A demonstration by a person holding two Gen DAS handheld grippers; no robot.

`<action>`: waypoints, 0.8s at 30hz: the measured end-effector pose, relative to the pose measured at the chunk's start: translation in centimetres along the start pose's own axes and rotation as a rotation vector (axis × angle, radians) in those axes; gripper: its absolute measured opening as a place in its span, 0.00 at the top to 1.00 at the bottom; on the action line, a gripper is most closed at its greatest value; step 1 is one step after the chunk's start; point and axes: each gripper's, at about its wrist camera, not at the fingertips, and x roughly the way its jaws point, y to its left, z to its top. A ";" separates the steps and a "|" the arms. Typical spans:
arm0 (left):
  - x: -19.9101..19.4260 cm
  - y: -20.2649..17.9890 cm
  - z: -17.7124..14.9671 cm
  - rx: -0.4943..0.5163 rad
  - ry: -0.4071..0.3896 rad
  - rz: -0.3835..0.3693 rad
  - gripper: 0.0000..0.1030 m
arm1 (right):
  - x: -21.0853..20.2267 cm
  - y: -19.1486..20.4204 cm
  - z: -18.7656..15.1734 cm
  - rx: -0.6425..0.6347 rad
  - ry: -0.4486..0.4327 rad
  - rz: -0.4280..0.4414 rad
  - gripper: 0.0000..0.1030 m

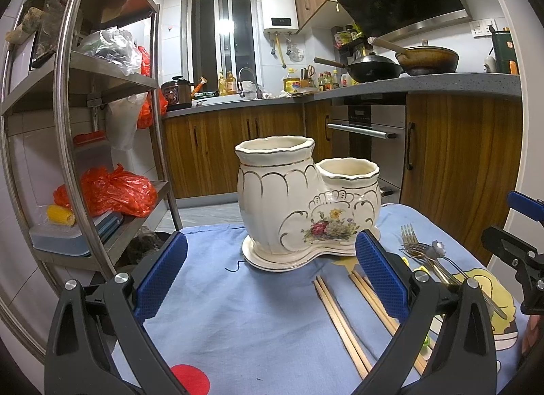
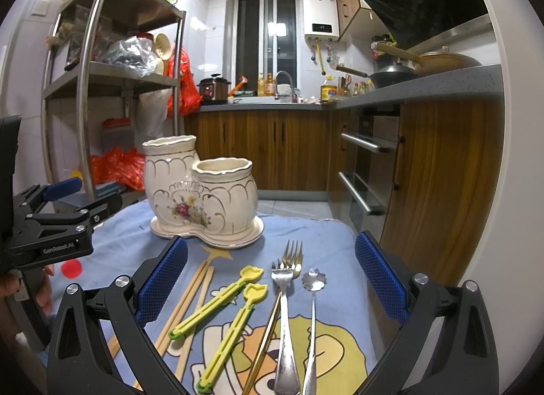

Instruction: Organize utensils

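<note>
Ceramic utensil holder (image 2: pixel 200 197): cream, gilt-trimmed, floral decal, two joined cups, taller one on the left; both cups appear empty. Stands upright at the far edge of the blue printed cloth (image 2: pixel 306 231).

Utensils, lying loose on the cloth nearer the cameras:
- wooden chopsticks (image 2: pixel 190 299), leftmost, roughly parallel;
- two yellow plastic tongs (image 2: pixel 221 306), side by side, flat;
- gold fork (image 2: pixel 293 255), partly under the silver fork (image 2: pixel 285 310);
- flower-bowl spoon (image 2: pixel 313 281), rightmost.

Left gripper (image 1: pixel 272 272): blue-padded fingers spread wide, nothing between them, hovering before the holder, chopsticks below its right finger. White lettering "GenRobot.AI" readable on its body in the right wrist view.
Right gripper (image 2: pixel 272 276): fingers spread wide, empty, above the forks and tongs.

Room: kitchen with wood-grain cabinets (image 2: pixel 272 150), grey countertop (image 2: pixel 418 88), woks (image 1: pixel 401 63) on the stove, white water heater (image 2: pixel 321 17), window, sink. Steel shelving rack (image 1: pixel 102 122) on the left holds red plastic bags, lidded boxes and a corn cob.
</note>
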 end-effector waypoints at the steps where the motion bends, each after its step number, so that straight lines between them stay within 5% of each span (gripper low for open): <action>1: 0.0 0.0 0.0 0.000 -0.001 -0.001 0.05 | 0.0 0.0 0.0 0.000 -0.001 0.000 0.05; 16: 0.9 0.4 -0.1 -0.022 0.056 -0.020 0.05 | 0.5 -1.4 -0.5 0.056 0.033 0.033 0.05; 24: 1.9 0.6 -0.3 -0.028 0.110 -0.033 0.05 | 2.0 -5.0 -0.8 0.074 0.215 -0.010 0.05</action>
